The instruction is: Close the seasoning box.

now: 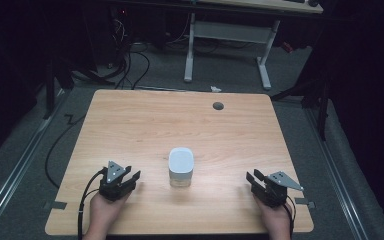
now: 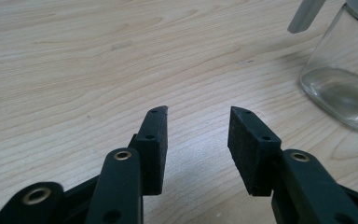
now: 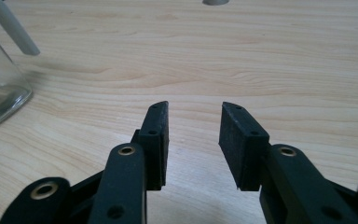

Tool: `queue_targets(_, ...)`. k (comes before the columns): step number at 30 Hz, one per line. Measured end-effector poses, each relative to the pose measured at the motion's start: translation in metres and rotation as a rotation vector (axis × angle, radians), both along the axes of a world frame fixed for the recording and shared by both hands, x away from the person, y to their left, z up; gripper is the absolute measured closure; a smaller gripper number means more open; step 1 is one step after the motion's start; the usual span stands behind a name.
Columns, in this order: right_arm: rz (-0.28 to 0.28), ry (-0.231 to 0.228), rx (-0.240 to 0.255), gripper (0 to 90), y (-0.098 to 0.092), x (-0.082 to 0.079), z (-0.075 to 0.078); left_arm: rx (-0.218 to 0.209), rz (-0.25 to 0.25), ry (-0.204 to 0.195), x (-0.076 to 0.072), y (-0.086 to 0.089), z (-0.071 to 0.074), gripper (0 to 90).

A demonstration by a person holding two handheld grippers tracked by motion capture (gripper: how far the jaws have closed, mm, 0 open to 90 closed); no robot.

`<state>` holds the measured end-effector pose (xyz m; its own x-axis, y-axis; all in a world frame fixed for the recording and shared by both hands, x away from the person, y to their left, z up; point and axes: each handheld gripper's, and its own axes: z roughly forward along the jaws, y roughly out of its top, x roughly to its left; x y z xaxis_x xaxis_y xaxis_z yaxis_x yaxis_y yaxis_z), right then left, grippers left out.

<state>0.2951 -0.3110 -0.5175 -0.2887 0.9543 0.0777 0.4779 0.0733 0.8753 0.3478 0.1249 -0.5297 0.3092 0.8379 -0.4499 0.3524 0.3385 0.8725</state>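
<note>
Left hand-held gripper (image 1: 131, 174) is held at about 7 o'clock on the counter (image 1: 145, 120), jaws spread apart, nothing between them. In the left gripper view (image 2: 198, 121) only bare wood grain is seen in the gap; the pads (image 2: 154, 140) are clear of everything.

Right hand-held gripper (image 1: 255, 179) is held at about 5 o'clock, jaws likewise apart and empty. In the right gripper view (image 3: 193, 119) plain counter is seen between the jaws.

Glass jar (image 1: 181, 167) is stood upright between the two, slightly below counter centre, well apart from both. White lid (image 1: 181, 159) is seated on top. From the left gripper it is seen at 2 o'clock (image 2: 342, 88), clear wall and thick base visible; from the right gripper it is seen at 10 o'clock (image 3: 0, 88). No contact with either.

Grey round grommet (image 1: 218, 105) is set in the counter at about 1 o'clock near the far edge. A white desk frame (image 1: 227, 45) is seen on the floor at 12 o'clock, cables (image 1: 130, 65) beside it.
</note>
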Motion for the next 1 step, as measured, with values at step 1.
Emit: queue_targets(1, 0.010, 0.010, -0.007, 60.0, 0.0022, 0.0013, -0.0014, 0.000, -0.004, -0.002, -0.0003, 0.0001, 0.0001, 57.8)
